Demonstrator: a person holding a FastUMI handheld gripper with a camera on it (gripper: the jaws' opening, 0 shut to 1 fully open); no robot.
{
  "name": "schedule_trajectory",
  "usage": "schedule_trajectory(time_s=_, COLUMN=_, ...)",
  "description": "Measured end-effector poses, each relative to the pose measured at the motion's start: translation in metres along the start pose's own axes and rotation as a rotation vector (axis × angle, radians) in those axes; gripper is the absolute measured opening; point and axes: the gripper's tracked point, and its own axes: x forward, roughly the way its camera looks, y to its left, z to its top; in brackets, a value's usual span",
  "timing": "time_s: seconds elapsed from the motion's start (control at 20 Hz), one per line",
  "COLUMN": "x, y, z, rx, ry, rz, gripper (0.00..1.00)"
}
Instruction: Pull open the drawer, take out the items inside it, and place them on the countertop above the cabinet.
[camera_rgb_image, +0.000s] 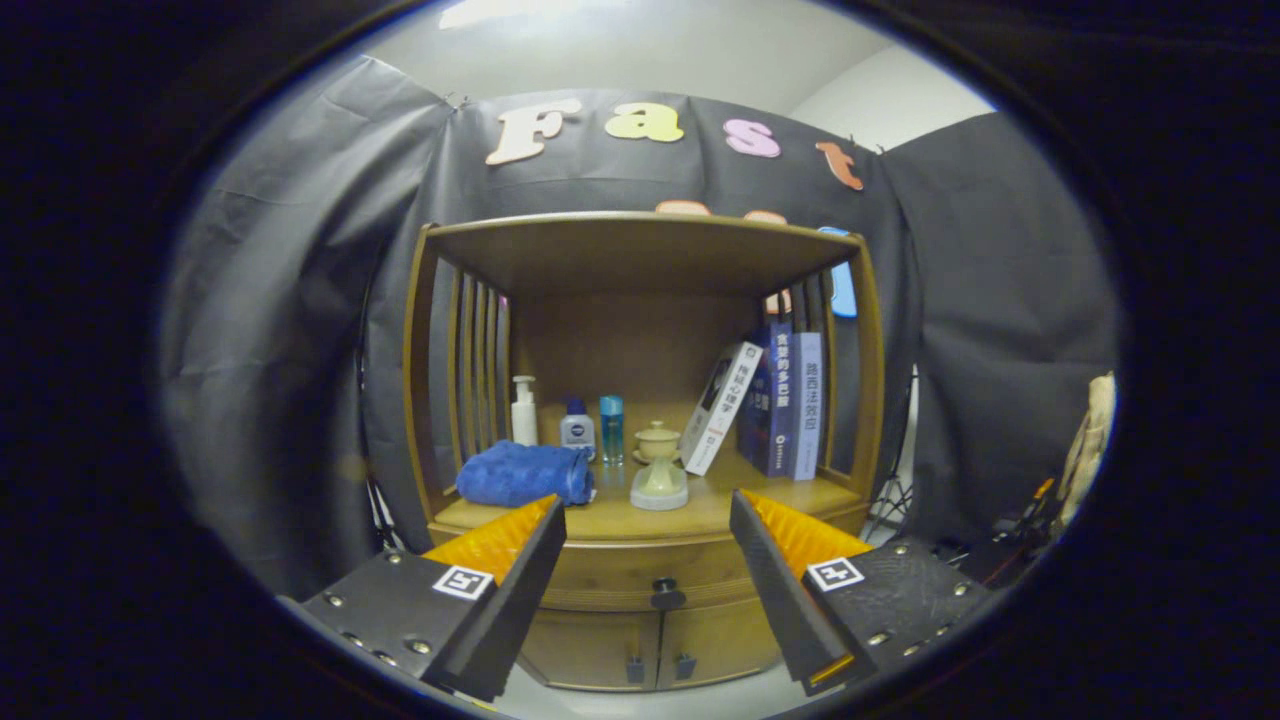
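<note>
A wooden cabinet stands ahead of me, its countertop (700, 515) under an open shelf frame. Below the countertop runs the drawer (620, 575), closed, with a dark round knob (667, 596) at its middle. My gripper (648, 505) is open and holds nothing; its fingers are spread wide, and the knob shows between them, some way beyond the tips. What lies inside the drawer is hidden.
On the countertop sit a rolled blue towel (525, 473), a white pump bottle (524, 411), two small bottles (595, 426), a pale ceramic lidded cup (658, 468) and several books (770, 405) leaning right. Two lower doors (655, 650) sit under the drawer. Black cloth surrounds the cabinet.
</note>
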Motion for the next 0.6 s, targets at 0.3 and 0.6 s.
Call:
schedule_trajectory(time_s=0.3, x=-0.045, y=-0.003, z=0.025, rx=0.008, ry=-0.015, rz=-0.007, gripper=0.98)
schedule_trajectory(time_s=0.6, x=-0.073, y=-0.018, z=0.023, rx=0.043, ry=-0.019, rz=-0.058, gripper=0.98)
